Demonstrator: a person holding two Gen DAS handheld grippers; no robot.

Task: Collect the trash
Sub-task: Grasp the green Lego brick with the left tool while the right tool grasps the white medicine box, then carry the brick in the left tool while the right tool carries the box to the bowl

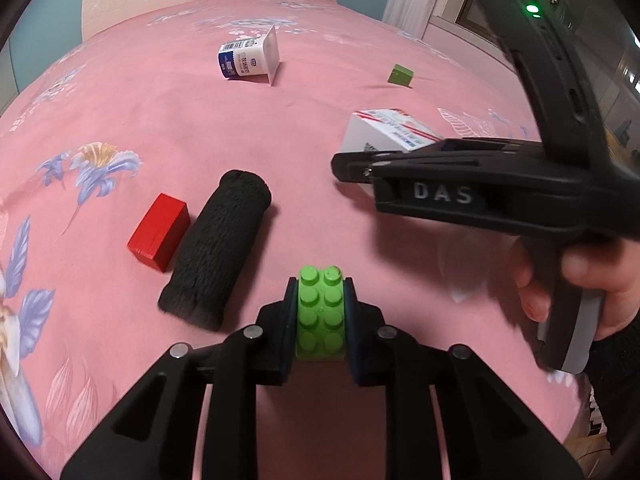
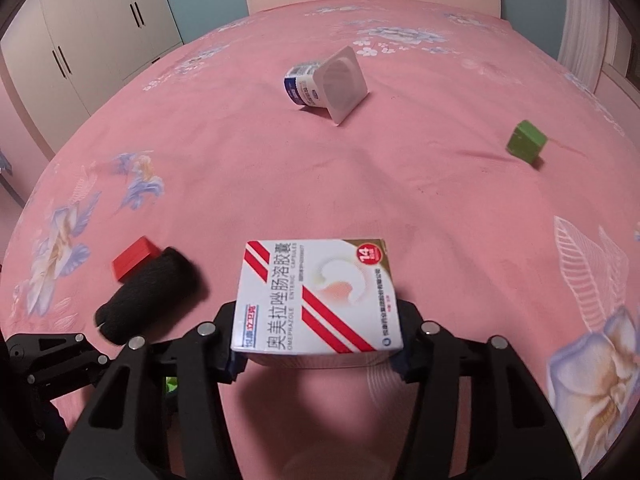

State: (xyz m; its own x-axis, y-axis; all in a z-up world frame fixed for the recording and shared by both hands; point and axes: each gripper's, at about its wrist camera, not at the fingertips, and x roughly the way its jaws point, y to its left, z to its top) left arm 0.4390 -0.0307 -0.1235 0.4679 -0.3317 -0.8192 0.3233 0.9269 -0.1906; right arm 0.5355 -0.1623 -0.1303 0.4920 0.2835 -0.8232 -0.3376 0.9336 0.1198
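Left gripper (image 1: 320, 312) clamped a green brick (image 1: 321, 314) above the pink bed (image 1: 200, 128); the yogurt cup (image 1: 249, 59) lay at 12 o'clock. Right gripper (image 2: 318, 344) pinched the medicine box (image 2: 316, 300), cup (image 2: 326, 86) at 12 o'clock. Both seemed mid-carry; next probably called for a bin, unseen.

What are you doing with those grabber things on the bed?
A person is picking things up off the pink bed with two grabbers. The left gripper is squeezing a green toy brick. The right gripper is clamped on a medicine box. A yogurt cup lying on its side, a green cube, a red block and a black fuzzy roll lie on the sheet.
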